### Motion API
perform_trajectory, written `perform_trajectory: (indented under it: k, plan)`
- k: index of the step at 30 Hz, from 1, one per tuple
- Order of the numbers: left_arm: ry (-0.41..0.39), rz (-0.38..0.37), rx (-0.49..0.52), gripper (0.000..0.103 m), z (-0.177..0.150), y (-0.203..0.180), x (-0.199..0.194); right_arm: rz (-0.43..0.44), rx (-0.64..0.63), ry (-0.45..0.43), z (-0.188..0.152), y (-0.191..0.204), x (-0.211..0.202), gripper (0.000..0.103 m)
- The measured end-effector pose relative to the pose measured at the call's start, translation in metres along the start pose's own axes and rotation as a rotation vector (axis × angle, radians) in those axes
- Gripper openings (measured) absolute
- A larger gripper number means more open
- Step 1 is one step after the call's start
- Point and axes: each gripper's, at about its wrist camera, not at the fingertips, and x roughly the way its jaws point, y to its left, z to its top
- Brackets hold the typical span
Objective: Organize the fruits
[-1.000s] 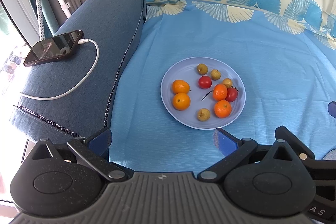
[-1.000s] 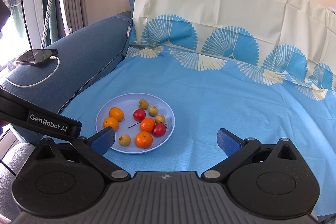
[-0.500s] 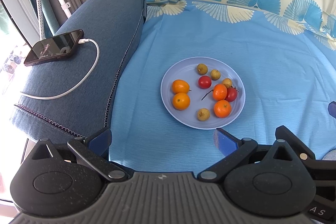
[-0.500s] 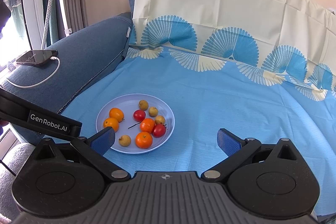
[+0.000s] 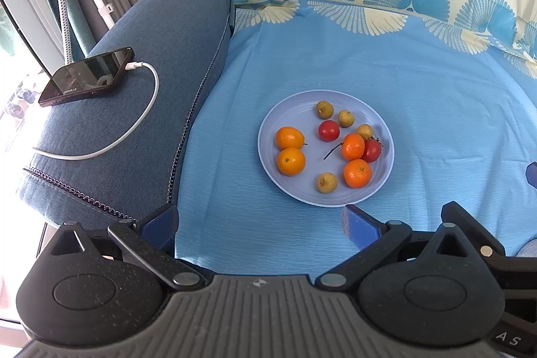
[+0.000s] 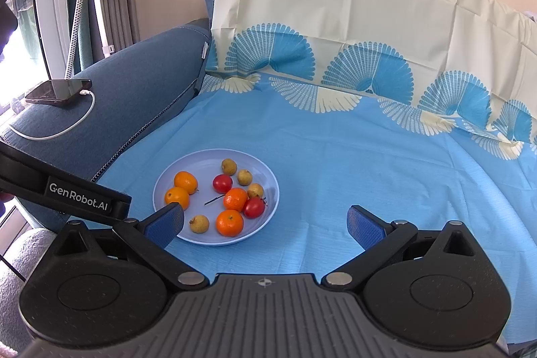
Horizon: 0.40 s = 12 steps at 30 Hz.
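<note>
Blue-padded left claw (image 5: 258, 222) spread wide, empty; pale plate (image 5: 268, 136) of fruits just ahead, on blue cloth (image 5: 436, 109). Letters "AS" at lower right. Right wrist view: right claw (image 6: 265, 223) apart, empty; plate (image 6: 272, 190) ahead-left; "GenRobot.AI" printed on left claw's body.

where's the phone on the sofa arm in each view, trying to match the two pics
Left wrist view: the phone lies far left, upper half, on the blue sofa arm, white cable plugged in.
Right wrist view: the phone is at the far left edge, smaller and flatter, above the left tool's bar.
Shared landmark: the plate of fruit, right of the phone and nearer the camera in both.
</note>
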Motion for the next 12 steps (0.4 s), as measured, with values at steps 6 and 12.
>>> perform_trajectory:
  k: [6,12]
  plan:
    - [0.003,0.004,0.001,0.103,0.0011,0.0001,0.0035,0.0,0.001,0.001,-0.0014,-0.0005,-0.0002,0.102]
    - [0.031,0.036,-0.012,0.103,0.0058,0.0044,0.0091,0.007,0.012,0.006,-0.0007,0.0003,0.001,0.102]
